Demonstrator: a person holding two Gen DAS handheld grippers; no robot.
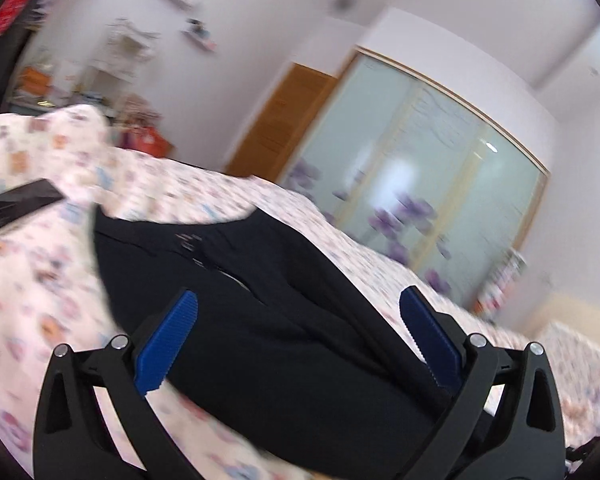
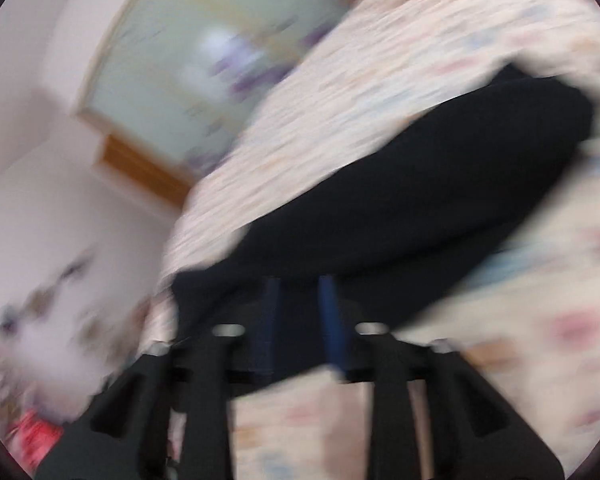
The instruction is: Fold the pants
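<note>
Black pants (image 1: 260, 320) lie on a floral bedsheet (image 1: 40, 280), stretching from the near side toward the far left. My left gripper (image 1: 298, 300) is open, its blue pads (image 1: 168, 344) spread wide over the near part of the pants. In the blurred right wrist view, my right gripper (image 2: 300, 284) has its blue pads (image 2: 332, 320) close together with black pants fabric (image 2: 400, 200) between them. The pants run up to the right over the bedsheet (image 2: 420, 40).
A black flat box or phone (image 1: 18, 204) lies on the bed at the far left. A bunched floral quilt (image 1: 40, 140) sits behind it. A glass-door wardrobe (image 1: 440, 168) and a wooden door (image 1: 280, 120) stand beyond the bed.
</note>
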